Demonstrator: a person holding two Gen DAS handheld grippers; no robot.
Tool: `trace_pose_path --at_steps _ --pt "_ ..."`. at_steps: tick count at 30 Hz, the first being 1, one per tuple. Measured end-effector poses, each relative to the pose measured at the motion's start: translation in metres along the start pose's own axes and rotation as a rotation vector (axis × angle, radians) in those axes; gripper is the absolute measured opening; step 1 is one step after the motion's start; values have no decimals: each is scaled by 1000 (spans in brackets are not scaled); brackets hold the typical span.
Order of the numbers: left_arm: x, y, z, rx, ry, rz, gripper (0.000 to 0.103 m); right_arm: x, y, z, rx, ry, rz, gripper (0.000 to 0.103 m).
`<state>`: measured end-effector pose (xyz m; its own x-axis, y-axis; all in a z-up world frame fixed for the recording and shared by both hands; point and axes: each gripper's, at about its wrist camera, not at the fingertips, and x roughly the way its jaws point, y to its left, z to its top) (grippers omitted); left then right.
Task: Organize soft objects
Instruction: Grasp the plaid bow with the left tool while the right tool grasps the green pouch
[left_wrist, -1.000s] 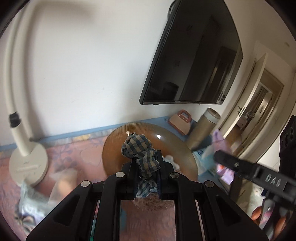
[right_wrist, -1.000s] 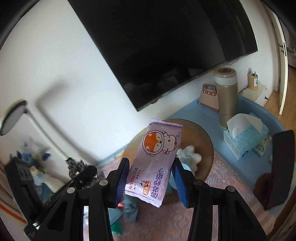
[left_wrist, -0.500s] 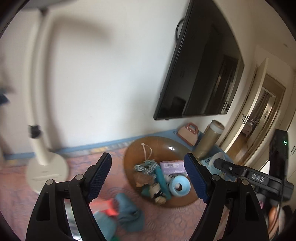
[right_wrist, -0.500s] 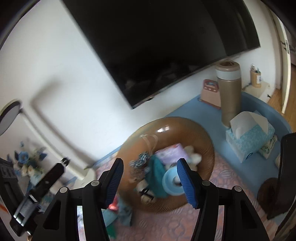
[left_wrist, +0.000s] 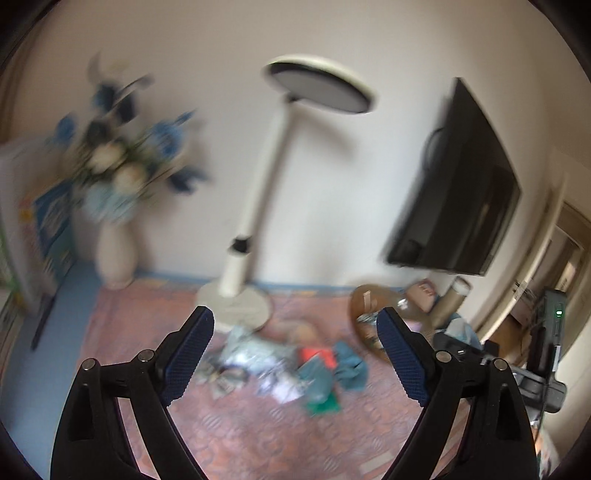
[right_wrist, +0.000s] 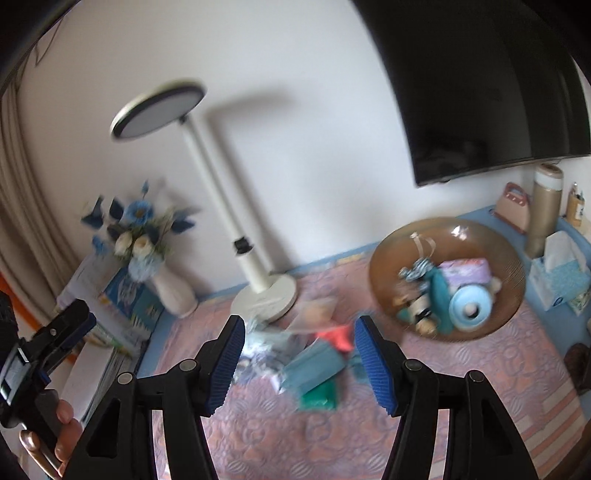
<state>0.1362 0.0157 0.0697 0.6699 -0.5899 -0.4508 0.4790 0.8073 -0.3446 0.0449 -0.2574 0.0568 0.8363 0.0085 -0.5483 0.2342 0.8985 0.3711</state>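
Left gripper (left_wrist: 293, 352): it is hanging above the mat with its jaws spread wide and nothing between them — empty, I judge, so it is free for another pick.
Vase of flowers (right_wrist: 147, 251): it is standing far left against the wall, out of the work.
Lamp (right_wrist: 264, 295): its round base is sitting on the far edge of the mat, just behind the loose pile.
Loose pile (right_wrist: 314, 365): teal cloths, a red piece and pale crinkled bits are lying heaped mid-mat, too blurred to name further; these are the soft objects still waiting.
Right gripper (right_wrist: 297, 360): it is hovering over that pile, jaws parted and empty, seemingly lining up a grab.
Bowl (right_wrist: 509, 258): the brown bowl is resting to the right, already holding a purple packet (right_wrist: 467, 269), a blue ring, a teal cloth and small toys — the collecting place, by my reading.
Tissue box (right_wrist: 559, 278): it is standing far right, just beside the bowl.
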Motion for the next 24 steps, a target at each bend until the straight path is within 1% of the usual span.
trace_pose_path --at_steps 1,2,3,5,6,7,8,10,11,12,13,14,16,17,18,19,20,21,22,23,24 --pt "0 9 -5 -17 10 2 89 1 3 -4 -3 9 2 60" --pt "3 22 -13 -46 30 -11 89 4 7 -11 -4 27 3 60" --pt "4 32 -18 -74 51 -42 89 7 9 -16 -3 40 3 60" --pt "18 58 -32 -197 131 -197 89 15 10 -30 -3 72 -6 60" --pt "24 65 -38 -237 152 -233 89 20 9 -35 -6 90 -14 60" --pt "29 71 -43 -258 160 -240 89 27 7 -42 -12 116 -24 61" --pt "34 77 -47 -264 162 -218 89 34 5 -50 -18 139 -38 61" --pt "50 87 -57 -262 175 -136 89 50 1 -62 -37 173 -70 61" --pt "57 90 -62 -257 180 -106 89 65 -4 -73 -42 208 -90 61" --pt "67 93 -71 -257 189 -78 89 73 -8 -79 -41 226 -98 61" --pt "76 95 -80 -254 202 -73 89 83 -11 -87 -39 241 -98 61" --pt "83 97 -88 -240 211 -60 89 92 -17 -97 -36 243 -87 61" --pt "100 96 -109 -186 231 1 89 104 -23 -112 -57 229 -93 61" --pt "109 97 -121 -161 258 27 89 110 -27 -118 -68 227 -93 61" --pt "118 100 -133 -159 291 47 89 116 -28 -125 -85 232 -105 61" --pt "127 105 -143 -186 337 45 87 120 -29 -130 -97 237 -118 61" --pt "128 107 -144 -201 341 40 87 125 -31 -136 -113 246 -135 61" --pt "122 106 -139 -195 305 30 87 132 -34 -141 -112 278 -143 61" --pt "120 107 -138 -191 290 29 89 134 -34 -140 -114 288 -147 63" --pt "124 109 -140 -195 305 45 89 130 -32 -138 -123 264 -134 72" --pt "127 110 -142 -203 337 56 88 130 -32 -137 -127 261 -124 78"
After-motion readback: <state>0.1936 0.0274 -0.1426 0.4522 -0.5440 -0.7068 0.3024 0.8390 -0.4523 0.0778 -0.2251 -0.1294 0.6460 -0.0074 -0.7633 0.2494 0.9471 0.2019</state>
